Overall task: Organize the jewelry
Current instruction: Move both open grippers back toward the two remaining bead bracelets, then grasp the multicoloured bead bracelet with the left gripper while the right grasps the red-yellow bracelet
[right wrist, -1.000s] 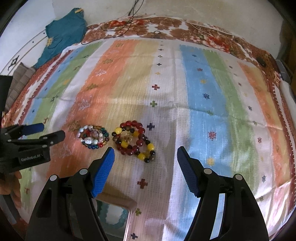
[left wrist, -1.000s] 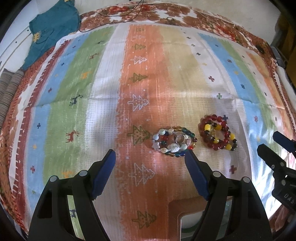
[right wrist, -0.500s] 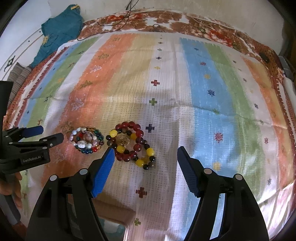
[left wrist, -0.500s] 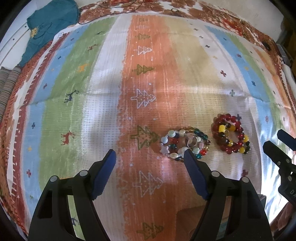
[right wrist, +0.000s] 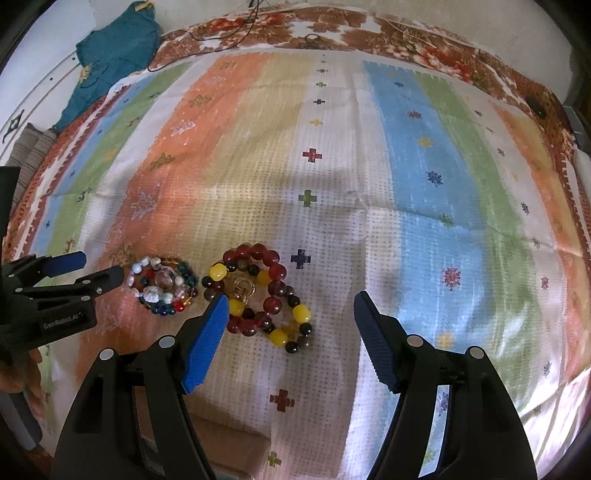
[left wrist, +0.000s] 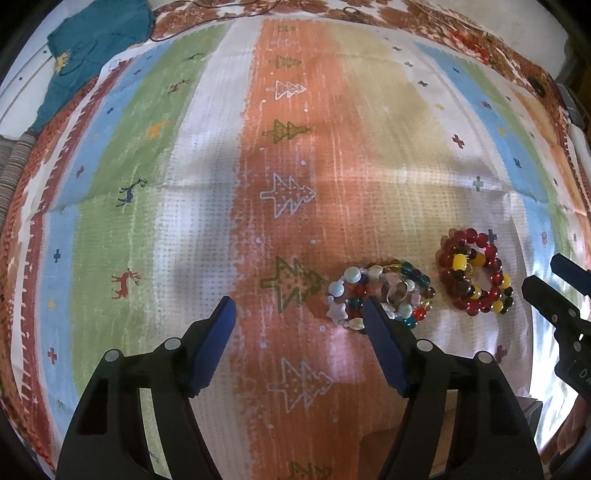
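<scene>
A mixed-colour bead bracelet pile with a ring (left wrist: pixel 380 291) lies on the striped cloth, just ahead of my left gripper's right finger; it also shows in the right wrist view (right wrist: pixel 162 282). A red, yellow and dark bead bracelet pile (left wrist: pixel 472 271) lies to its right, with a gold ring in its middle (right wrist: pixel 243 288), and it also shows in the right wrist view (right wrist: pixel 264 293). My left gripper (left wrist: pixel 299 306) is open and empty, low over the cloth. My right gripper (right wrist: pixel 290 301) is open and empty, with the red and yellow pile between its fingers.
The striped cloth (right wrist: pixel 424 192) covers a bed. A teal garment (left wrist: pixel 92 48) lies at the far left corner. A brown box edge (right wrist: pixel 236 443) shows under the right gripper. Cables (right wrist: pixel 236 22) lie at the far edge.
Both grippers have moved forward and down toward the bracelets. The bracelets have not moved on the cloth.
</scene>
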A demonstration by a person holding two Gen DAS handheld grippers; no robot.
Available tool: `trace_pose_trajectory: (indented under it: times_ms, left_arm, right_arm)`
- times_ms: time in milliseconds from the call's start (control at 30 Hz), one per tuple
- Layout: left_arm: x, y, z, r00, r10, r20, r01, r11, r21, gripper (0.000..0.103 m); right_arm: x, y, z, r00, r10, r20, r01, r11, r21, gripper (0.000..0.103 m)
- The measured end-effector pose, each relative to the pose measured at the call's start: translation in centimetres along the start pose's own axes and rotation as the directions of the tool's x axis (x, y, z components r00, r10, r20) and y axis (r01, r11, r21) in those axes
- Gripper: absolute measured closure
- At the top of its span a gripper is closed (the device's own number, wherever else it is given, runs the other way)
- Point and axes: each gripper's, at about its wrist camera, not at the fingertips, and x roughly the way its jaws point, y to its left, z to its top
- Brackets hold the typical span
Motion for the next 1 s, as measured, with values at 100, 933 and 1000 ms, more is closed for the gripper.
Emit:
trace_pose_trajectory:
  times_ms: [100,933,1000]
  left_arm:
    - [0.4,-0.1,0.1,1.0,0.001,-0.008,0.0,1.0,0.006,0.036]
    - [3.7,-0.2,0.8,0.999,0.029,-0.021,-0.028,0.998,0.061,0.065]
    - [3.8,0.1,0.9,0.999,0.035,-0.019,-0.034,0.998,0.061,0.074]
  right_arm:
    - [0.7,0.0,0.0,1.0,0.005,-0.014,-0.005,1.0,-0.001,0.033]
    - [4.6,0.2,0.6,0.995,0.019,-0.097,-0.022,0.999,-0.026,0.066]
    - [4.7,0.4,0.6,0.995,0.027,-0.098,-0.031,0.999,-0.038,0.072]
